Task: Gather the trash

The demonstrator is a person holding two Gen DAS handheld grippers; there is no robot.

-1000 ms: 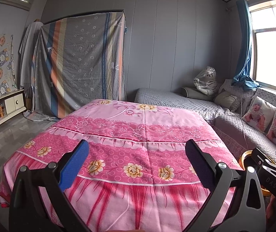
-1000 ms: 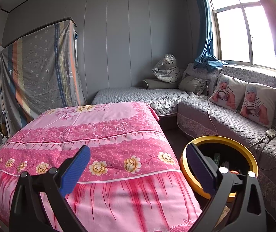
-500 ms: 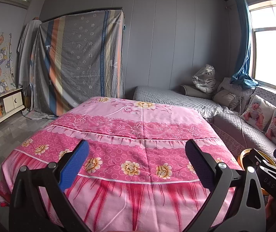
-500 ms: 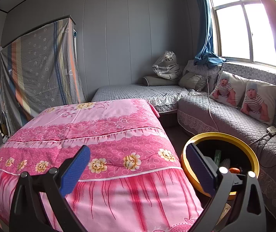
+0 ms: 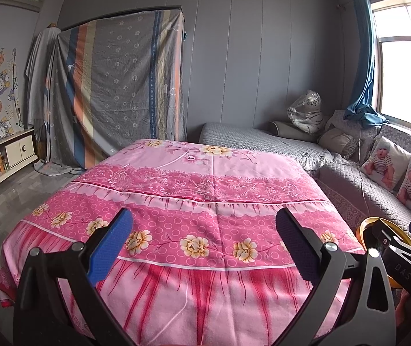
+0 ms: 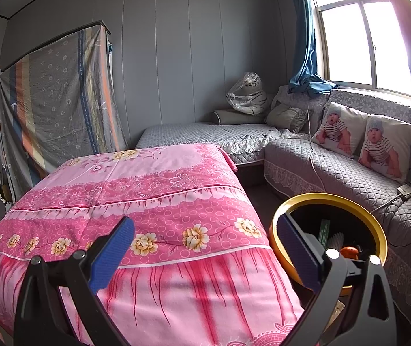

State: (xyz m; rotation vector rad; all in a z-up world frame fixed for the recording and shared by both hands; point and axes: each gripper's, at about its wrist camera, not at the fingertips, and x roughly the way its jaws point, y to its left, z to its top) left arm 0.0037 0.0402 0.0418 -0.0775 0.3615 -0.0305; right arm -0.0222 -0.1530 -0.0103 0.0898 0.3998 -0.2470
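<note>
Nearest, the left gripper (image 5: 204, 245) and the right gripper (image 6: 205, 248) hang released, blue fingers (image 6: 113, 252) spread wide and holding nothing. Just beyond them lies the pink flowered bed (image 6: 147, 190), and no trash shows on its cover. At its right, low beside the grey sofa (image 6: 335, 170), stands the yellow-rimmed trash bin (image 6: 325, 199), with scraps already inside, a green strip and something orange among them. Farther off are a wrapped toy tiger (image 6: 247, 93) and a draped wardrobe (image 5: 118, 86). The sensible step seems a slow sweep of floor and sofa for leftovers, fingers kept apart.
</note>
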